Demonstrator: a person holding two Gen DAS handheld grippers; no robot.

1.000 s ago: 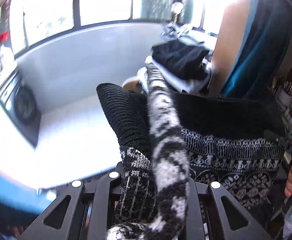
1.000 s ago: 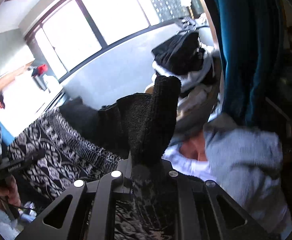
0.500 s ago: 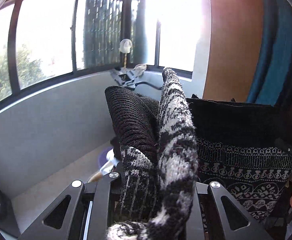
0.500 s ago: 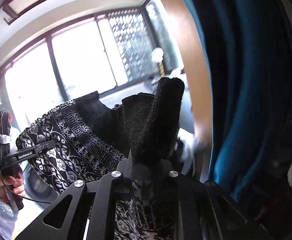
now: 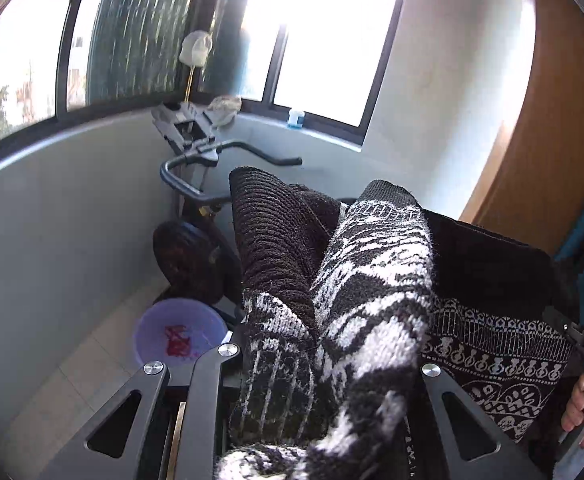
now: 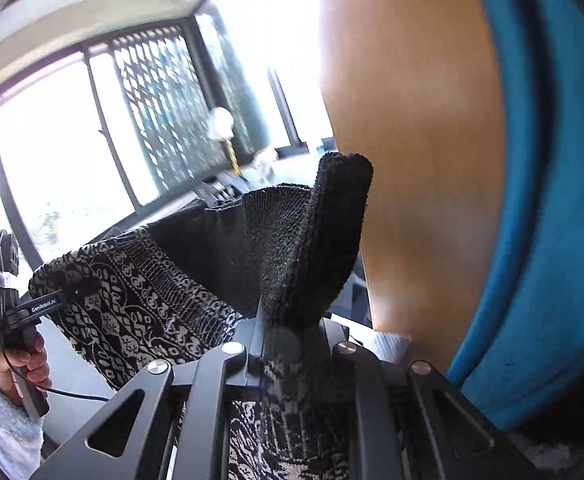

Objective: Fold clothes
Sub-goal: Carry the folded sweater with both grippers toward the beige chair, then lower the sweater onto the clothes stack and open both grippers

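Window corner with an exercise bike [image 5: 196,216], sweater [image 5: 371,300] held up midair.
Left gripper [image 5: 323,360] and right gripper [image 6: 292,320] both clamp its edge; looks like spreading step, next lay it flat.

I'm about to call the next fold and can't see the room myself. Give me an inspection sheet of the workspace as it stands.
Surface: no folding surface in view; tiled floor only.
Job's things: black-and-white patterned knit garment, held up in the air, stretched between both grippers.
Clutter: purple basin on the floor with something red inside; exercise bike behind it.
Grippers: left gripper shut on one bunched end of the garment; right gripper shut on the other.
Cables: thin black cable hanging from the left handle.
Surroundings: large windows, grey low wall, wooden panel, teal curtain.
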